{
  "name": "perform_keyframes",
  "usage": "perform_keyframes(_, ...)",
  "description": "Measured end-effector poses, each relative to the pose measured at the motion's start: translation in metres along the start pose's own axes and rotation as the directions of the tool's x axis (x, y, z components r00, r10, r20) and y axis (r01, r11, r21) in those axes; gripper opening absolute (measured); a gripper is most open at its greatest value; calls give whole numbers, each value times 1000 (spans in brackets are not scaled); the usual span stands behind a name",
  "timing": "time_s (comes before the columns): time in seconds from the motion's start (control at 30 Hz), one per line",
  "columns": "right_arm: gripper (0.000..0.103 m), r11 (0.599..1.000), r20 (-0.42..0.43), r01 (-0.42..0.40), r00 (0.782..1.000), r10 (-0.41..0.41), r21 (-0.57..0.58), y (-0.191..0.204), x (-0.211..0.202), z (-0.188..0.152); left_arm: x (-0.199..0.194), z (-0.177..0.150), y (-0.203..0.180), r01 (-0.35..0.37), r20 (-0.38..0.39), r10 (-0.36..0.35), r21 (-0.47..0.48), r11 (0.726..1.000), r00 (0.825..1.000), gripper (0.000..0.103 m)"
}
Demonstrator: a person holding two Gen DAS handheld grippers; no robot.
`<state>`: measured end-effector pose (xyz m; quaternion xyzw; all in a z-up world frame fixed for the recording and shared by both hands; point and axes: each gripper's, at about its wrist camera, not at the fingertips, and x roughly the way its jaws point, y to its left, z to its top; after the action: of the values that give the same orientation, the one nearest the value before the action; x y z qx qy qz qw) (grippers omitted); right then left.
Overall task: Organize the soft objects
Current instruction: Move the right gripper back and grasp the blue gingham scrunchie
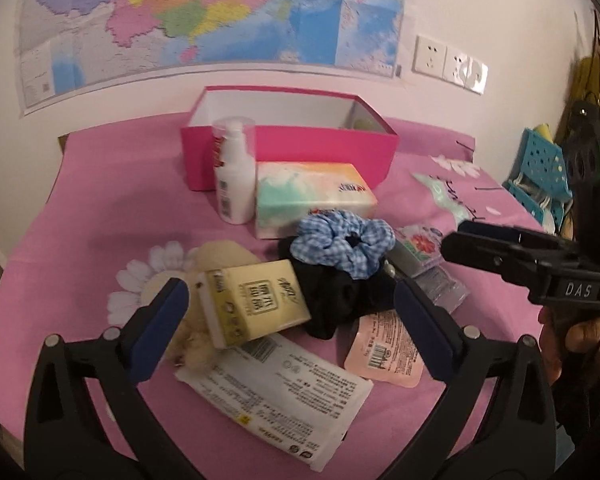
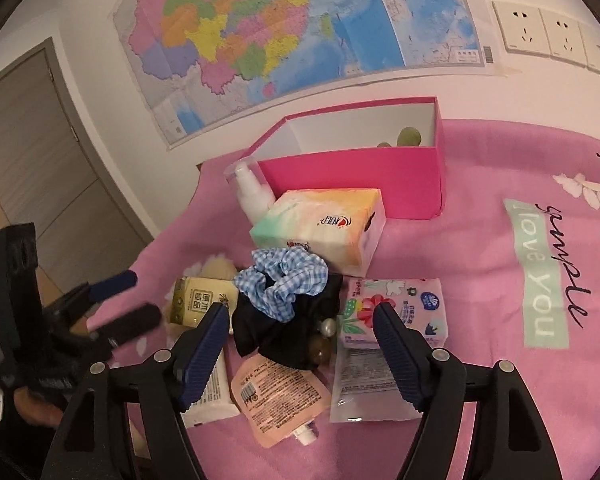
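Observation:
A pile of small items lies on the pink cloth. It holds a blue checked scrunchie on top of a black scrunchie, a yellow tissue pack, a beige fluffy piece, a white wipes pack, a pink pouch and a flowered tissue pack. Behind them stand a pastel tissue box and an open pink box. My left gripper is open over the yellow pack. My right gripper is open over the black scrunchie. Neither holds anything.
A white pump bottle stands against the pink box, which holds something green. A clear packet lies under the flowered pack. A map and sockets hang on the wall behind. A blue basket sits at the right, a door at the left.

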<state>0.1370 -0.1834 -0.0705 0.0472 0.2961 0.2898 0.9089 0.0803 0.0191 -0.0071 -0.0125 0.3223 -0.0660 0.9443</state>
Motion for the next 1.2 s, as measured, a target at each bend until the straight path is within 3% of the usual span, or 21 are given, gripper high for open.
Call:
perform_keyframes(0.1,76,1000,7,11,1000,-11,-12,3,4,3,7,5,-5,16,7,-16,16,1000,1000,103)
perform_keyframes(0.33,75,998,-14,27,1000,-28,-52,10,22,17,32,15,-7,-23,-13,24,34,999,1000,103)
perform_keyframes(0.43,64,998,-38,30,999,-32,-48,8,31,19,39,13,-9,12,-35,-10,57,998,999,96)
perform_keyframes(0.57,51,999,-74,11,997,-14,-44,5,43,21,50,13,-8,52,-71,-48,53,997,996,80)
perform_keyframes(0.67,50,999,-98,2,995,-7,-50,6,51,21,59,13,-12,71,-94,-64,71,995,994,75)
perform_keyframes(0.73,48,999,-110,-1,994,-5,-53,6,55,22,65,13,-15,84,-112,-74,85,993,991,66)
perform_keyframes(0.97,26,998,-161,-18,987,8,-58,7,70,21,82,11,-17,119,-173,-105,72,990,979,48)
perform_keyframes(1.07,14,998,-175,-17,985,7,-60,7,74,20,87,12,-14,152,-187,-142,41,988,972,33)
perform_keyframes(1.13,12,998,-173,-31,985,19,-61,7,73,19,88,12,-12,171,-187,-164,23,985,969,26)
perform_keyframes(1.17,10,998,-168,-31,986,20,-63,8,72,20,88,13,-12,177,-188,-170,23,984,967,16)
perform_keyframes(1.2,10,998,-163,-31,986,21,-62,8,71,20,88,13,-12,179,-188,-172,22,984,967,15)
